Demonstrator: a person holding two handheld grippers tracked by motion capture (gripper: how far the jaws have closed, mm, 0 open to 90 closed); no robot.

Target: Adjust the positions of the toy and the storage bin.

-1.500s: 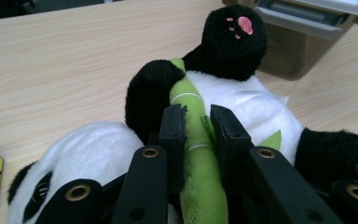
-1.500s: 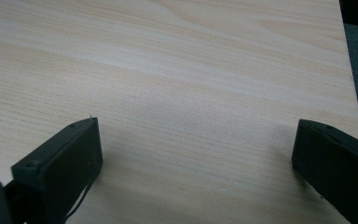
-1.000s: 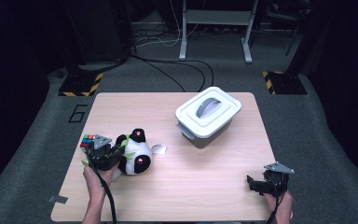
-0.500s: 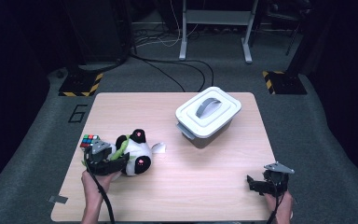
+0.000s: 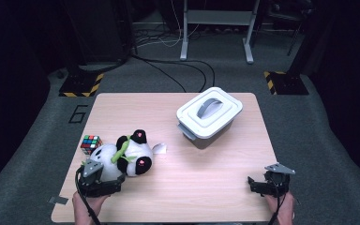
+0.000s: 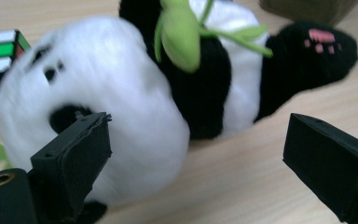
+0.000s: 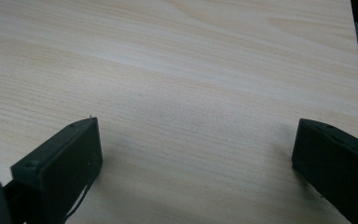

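Jaws of the left gripper [image 6: 196, 154] stand spread wide, one against the white head of the plush panda [image 6: 135, 93], the other apart over bare tabletop [image 5: 206, 187]. The panda lies on its side near the front-left corner, just beside a Rubik's cube [image 5: 90, 143]. It looks light, soft and squashy, so it should give under pressure and not slip; the narrower black-and-white torso seems the better place to pinch. The right gripper [image 5: 262, 186] rests well apart, likewise spread, holding nothing.
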